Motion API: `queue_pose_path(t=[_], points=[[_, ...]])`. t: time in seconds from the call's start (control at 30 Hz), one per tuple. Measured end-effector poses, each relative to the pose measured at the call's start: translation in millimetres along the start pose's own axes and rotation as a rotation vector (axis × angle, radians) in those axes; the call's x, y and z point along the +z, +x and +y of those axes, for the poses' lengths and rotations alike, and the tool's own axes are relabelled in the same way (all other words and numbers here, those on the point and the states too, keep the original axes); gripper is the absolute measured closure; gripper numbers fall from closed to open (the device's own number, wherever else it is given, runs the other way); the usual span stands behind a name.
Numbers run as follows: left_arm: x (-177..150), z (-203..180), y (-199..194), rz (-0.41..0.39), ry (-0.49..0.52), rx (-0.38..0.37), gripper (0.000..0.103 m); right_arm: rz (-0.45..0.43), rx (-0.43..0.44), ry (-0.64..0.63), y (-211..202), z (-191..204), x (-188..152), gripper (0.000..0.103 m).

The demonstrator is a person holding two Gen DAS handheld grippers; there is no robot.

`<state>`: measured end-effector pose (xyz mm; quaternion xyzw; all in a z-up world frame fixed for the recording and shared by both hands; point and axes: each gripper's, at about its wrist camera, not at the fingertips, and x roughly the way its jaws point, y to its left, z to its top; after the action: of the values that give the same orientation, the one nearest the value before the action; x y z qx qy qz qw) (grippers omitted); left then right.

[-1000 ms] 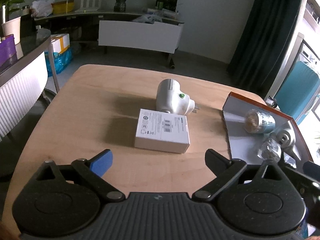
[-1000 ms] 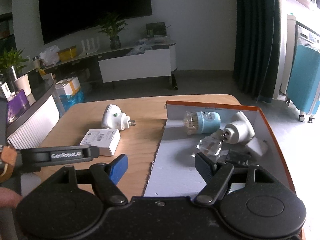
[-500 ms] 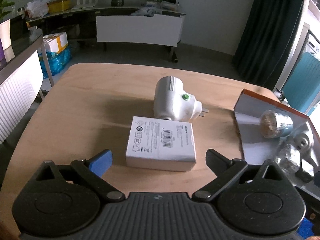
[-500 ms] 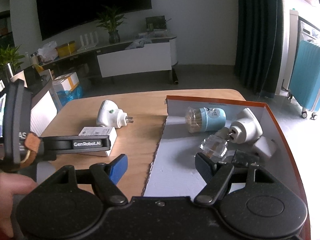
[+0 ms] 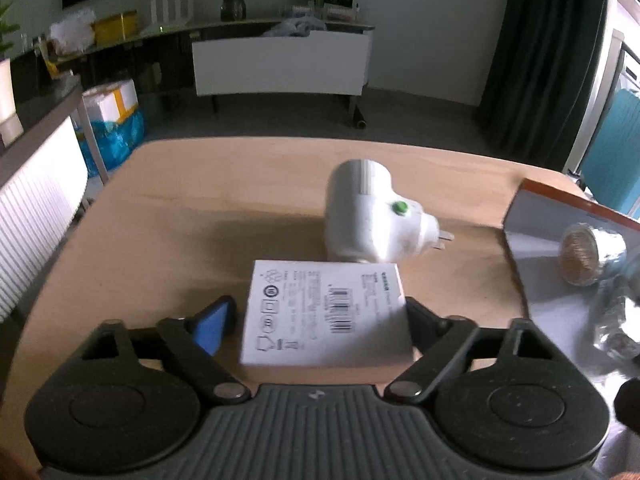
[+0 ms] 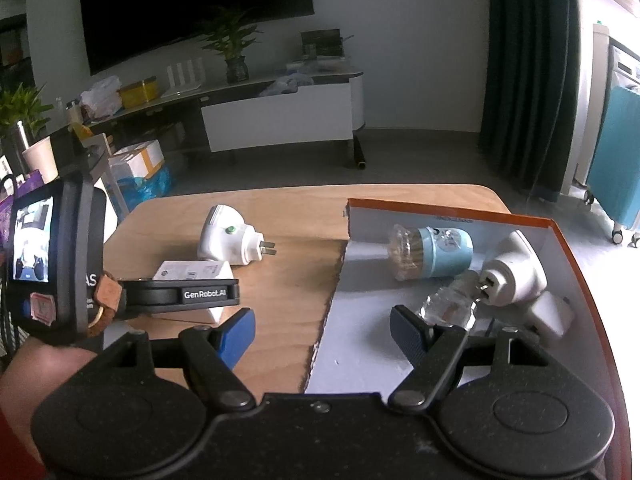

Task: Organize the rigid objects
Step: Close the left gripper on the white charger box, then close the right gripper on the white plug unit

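Closing in on the small white box [image 5: 326, 312], the left gripper [image 5: 320, 320] has brought its 2 fingers down on either side of it. Its jaws have just been narrowing, and the box now sits between them. The dark finger on the right looks to be at the box's edge, while the blue pad [image 5: 214, 326] on the other side shows a sliver of table beside the box, so I would not call it a pinch yet. The box lies flat on the wooden table [image 5: 180, 216], label up, just in front of a white plug-in unit [image 5: 368, 220] with a green button, which looks to be touching its far edge or very nearly so.

Off to the right stands the orange-rimmed tray [image 6: 560, 236], already holding a blue-capped bottle [image 6: 436, 252], another white plug-in unit [image 6: 516, 272], a clear bottle [image 6: 448, 308] and a small white piece in the corner. The right gripper [image 6: 322, 330] hangs over the tray's near-left edge with its fingers spread and nothing between them.

By my reading, the step in hand is picking up the box, with 2 things left on the table to be put in the tray. Next, the left fingers need to finish squeezing until both pads press the box's sides, squarely enough that it does not twist. Then comes a lift clear of the plug-in unit behind it, and a carry across to the bare patch of tray floor nearest the table.
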<state>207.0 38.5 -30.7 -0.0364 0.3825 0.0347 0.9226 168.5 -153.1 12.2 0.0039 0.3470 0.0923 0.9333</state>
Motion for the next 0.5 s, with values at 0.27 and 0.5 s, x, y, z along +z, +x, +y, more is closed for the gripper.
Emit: queue_pose_path(t=[0.27,0.5], points=[[-3,30,-5,-0.031,-0.014,0.011,0.023,0.004,0.087,-0.097,22,15,16,0.014],[-2,49,-5,-0.050,-0.011,0.000,0.024,-0.005,0.217,-0.293,56,40,34,0.011]])
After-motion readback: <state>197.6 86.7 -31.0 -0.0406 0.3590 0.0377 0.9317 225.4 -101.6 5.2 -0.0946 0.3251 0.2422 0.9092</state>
